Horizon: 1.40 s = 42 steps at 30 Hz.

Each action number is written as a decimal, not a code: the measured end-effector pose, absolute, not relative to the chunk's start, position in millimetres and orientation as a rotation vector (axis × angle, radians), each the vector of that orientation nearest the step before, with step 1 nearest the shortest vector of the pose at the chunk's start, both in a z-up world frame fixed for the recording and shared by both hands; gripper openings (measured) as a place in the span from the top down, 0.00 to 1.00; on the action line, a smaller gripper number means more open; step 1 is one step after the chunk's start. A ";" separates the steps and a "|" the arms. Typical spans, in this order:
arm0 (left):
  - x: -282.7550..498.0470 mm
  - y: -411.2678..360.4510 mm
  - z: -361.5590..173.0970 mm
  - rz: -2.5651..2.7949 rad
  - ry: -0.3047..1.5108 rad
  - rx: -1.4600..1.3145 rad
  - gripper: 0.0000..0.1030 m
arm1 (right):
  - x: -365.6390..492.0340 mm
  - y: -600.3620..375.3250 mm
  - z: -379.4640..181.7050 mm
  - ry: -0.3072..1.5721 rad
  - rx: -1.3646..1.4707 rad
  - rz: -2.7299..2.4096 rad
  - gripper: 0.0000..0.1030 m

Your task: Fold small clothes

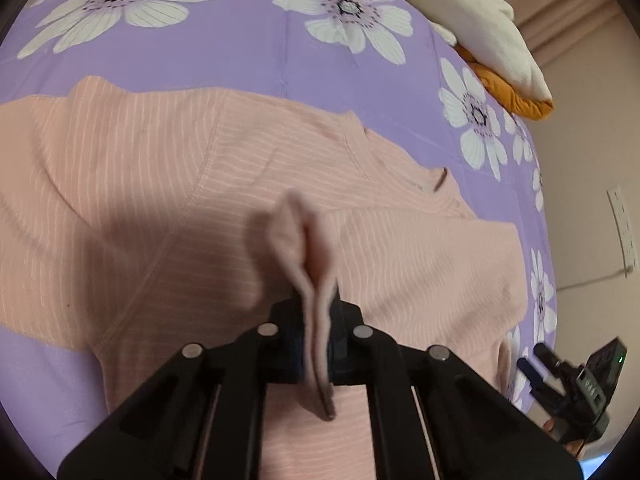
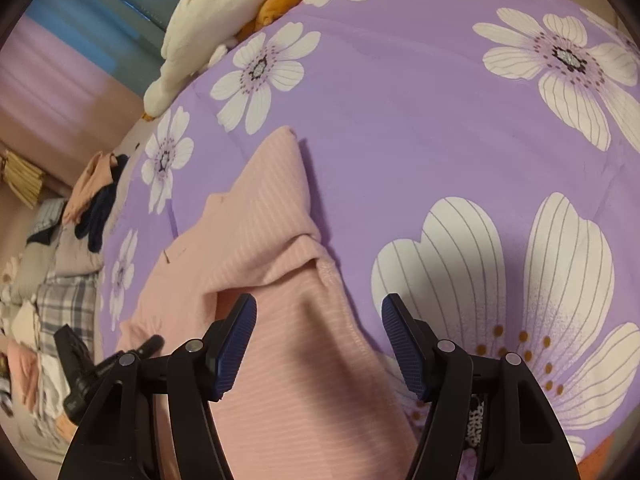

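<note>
Across the middle of the frame lies the pink shirt [image 1: 248, 168]; left gripper [image 1: 318, 344] pinches its edge shut, right gripper [image 2: 319, 344] hangs wide open, empty. Mid-fold, likely; next, carry the edge across.

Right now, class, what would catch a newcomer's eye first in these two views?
The pink striped top spread across the purple flowered bedspread dominates. In the left view, the left gripper pinches a fold of the top upright; in the right view, the right gripper hangs open over its edge. A cream and orange bundle sits at the far edge.
</note>
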<state>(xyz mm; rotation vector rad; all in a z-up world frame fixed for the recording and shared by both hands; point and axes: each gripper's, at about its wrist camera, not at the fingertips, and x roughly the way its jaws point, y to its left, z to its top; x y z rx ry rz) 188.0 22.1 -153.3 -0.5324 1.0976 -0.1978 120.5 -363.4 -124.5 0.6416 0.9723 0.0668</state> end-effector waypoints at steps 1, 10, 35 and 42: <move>187.3 23.4 -147.8 -0.195 1.079 -0.531 0.95 | 121.2 -363.5 -126.2 0.976 0.639 0.067 0.35; 177.9 59.8 -75.8 -0.142 0.874 -0.502 0.96 | 132.1 -350.0 -139.0 1.000 0.594 0.089 0.58; 180.2 92.6 -157.0 -0.019 1.070 -0.455 0.90 | 130.5 -336.7 -148.9 1.024 0.521 0.046 0.90; 178.8 97.5 -164.0 -0.034 1.078 -0.501 0.88 | 130.0 -336.8 -150.6 1.028 0.531 0.050 0.90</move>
